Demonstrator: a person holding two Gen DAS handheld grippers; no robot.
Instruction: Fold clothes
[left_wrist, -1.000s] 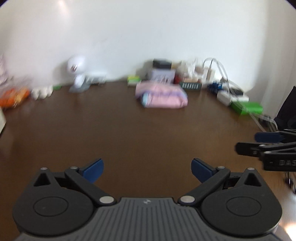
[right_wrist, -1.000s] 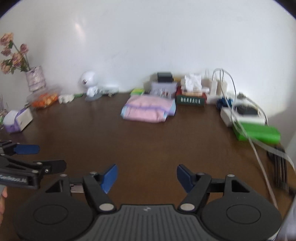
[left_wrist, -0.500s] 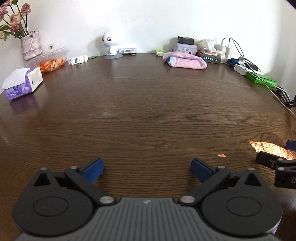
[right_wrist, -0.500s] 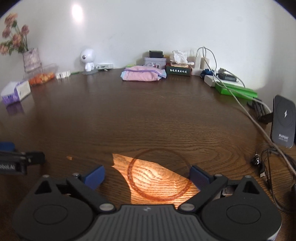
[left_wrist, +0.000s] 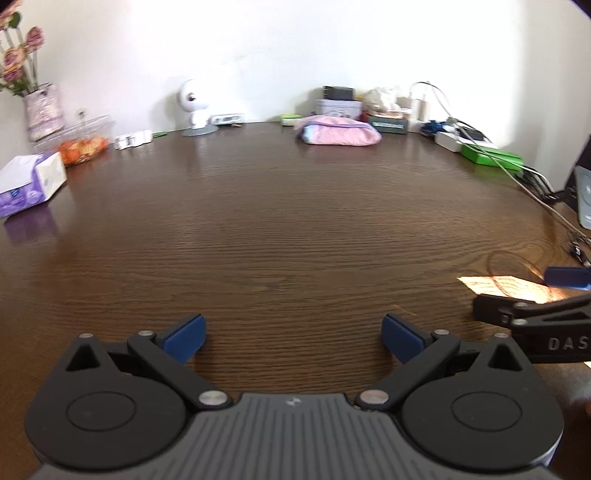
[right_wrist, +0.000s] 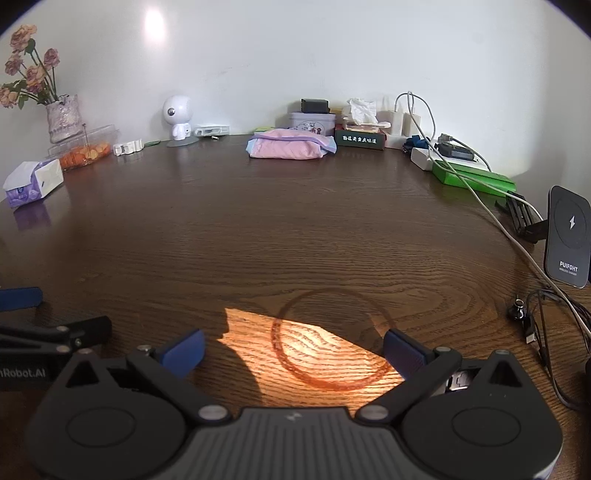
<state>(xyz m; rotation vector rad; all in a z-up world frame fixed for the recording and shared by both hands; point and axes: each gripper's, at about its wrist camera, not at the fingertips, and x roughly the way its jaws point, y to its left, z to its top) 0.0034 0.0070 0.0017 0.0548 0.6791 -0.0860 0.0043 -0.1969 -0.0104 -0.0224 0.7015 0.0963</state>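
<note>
Both grippers dropped and pitched down toward the dark brown wood-grain table (right_wrist: 295, 221) over the last second; earlier frames looked more at the wall, now mostly tabletop. Right gripper (right_wrist: 293, 349) widened its jaws in that time, now fully spread, nothing between them. Left gripper (left_wrist: 293, 334) fingers also spread wide, empty. Each gripper shows at the edge of the other's view, so they sat side by side near the front edge.

Folded pink cloth bundle with pale blue trim (right_wrist: 291, 147) lay at the far side of the table, well apart from both grippers, untouched. It looked soft, puffy, already folded; likely done, hands parked.

Table: glossy, ring-shaped stain (right_wrist: 332, 339) in a sunlit patch between the right fingers. Clutter: purple-and-white tissue box (right_wrist: 31, 182), white round-headed robot figurine (right_wrist: 178, 118), flat green box (right_wrist: 472, 179), black wireless charger stand (right_wrist: 569, 236).
</note>
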